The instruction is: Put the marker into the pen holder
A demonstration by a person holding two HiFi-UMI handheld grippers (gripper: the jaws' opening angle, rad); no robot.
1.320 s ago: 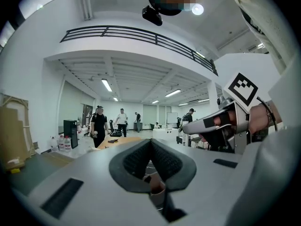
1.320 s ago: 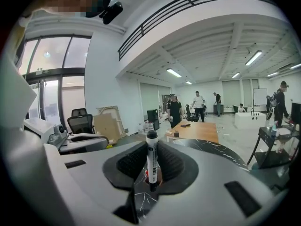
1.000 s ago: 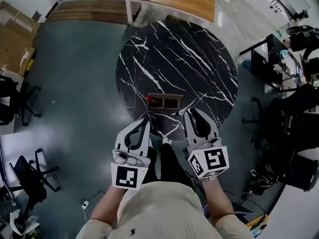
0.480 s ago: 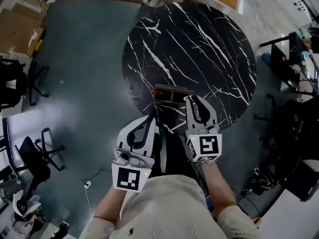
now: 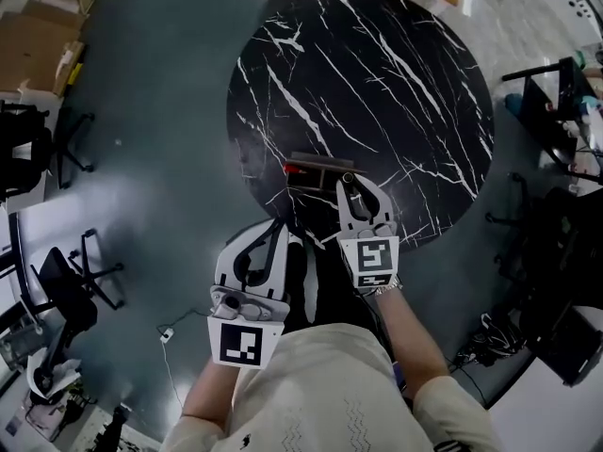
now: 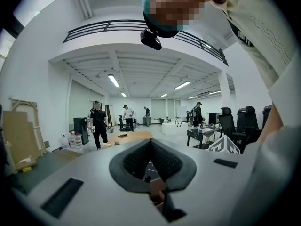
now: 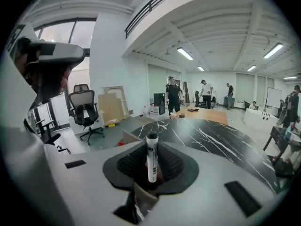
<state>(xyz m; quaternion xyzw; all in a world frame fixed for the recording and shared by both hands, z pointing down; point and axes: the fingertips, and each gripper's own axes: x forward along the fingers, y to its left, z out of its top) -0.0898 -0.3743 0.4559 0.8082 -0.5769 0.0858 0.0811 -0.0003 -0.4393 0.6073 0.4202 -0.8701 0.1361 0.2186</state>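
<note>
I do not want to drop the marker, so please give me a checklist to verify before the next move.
1. Grip on the marker by the right hand-held gripper: ok, upright between its jaws.
2. Reach to the pen holder: ok, it stands close by, near the table edge.
3. Marker above the holder's opening: not ok, the holder lies to the left.
4. Free compartment: cannot tell.
5. Position of the left hand-held gripper: ok, shut, empty, off the table.

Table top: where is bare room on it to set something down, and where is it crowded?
Almost the whole black marble table is bare: everything beyond the pen holder, up to the far rim, and the right side. It is crowded only at the near edge, where the right gripper holds the marker by the pen holder.
</note>
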